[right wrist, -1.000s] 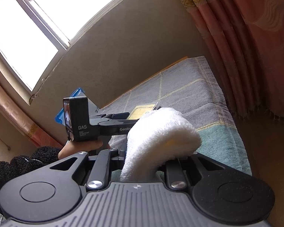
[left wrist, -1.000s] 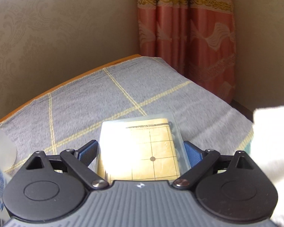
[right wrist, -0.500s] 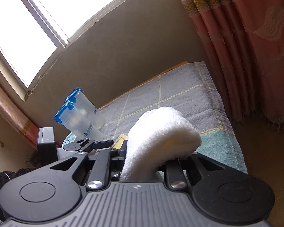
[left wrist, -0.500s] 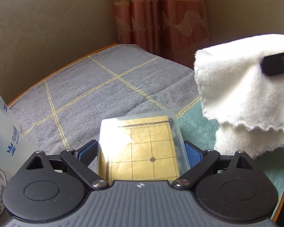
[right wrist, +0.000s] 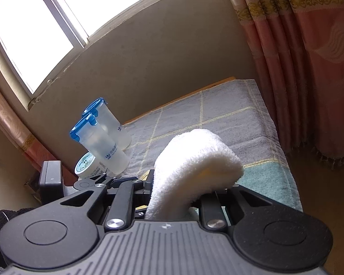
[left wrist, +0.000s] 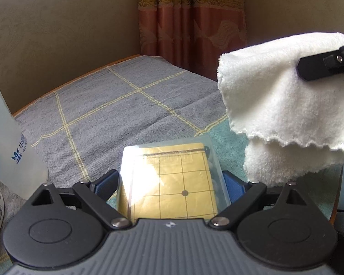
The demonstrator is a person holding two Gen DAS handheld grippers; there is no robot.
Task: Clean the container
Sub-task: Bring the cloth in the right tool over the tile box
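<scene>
Over table, L gripper point(left wrist: 172, 178) clamps container point(left wrist: 172, 183), R gripper point(right wrist: 190, 197) pinches cloth point(right wrist: 195, 167)

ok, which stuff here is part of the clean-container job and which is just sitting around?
In the job:
- clear box, gripped by the left gripper
- white cloth, clamped in the right gripper

Lying about:
- two blue-lidded tumblers
- small round tub
- checked table cover
- curtain

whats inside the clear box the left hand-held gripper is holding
Through the lid of the clear box shows a yellow sheet printed with a dark grid and one dot, and some dark pieces along its right edge. Glare hides the left part, and anything under the sheet is covered.
</scene>
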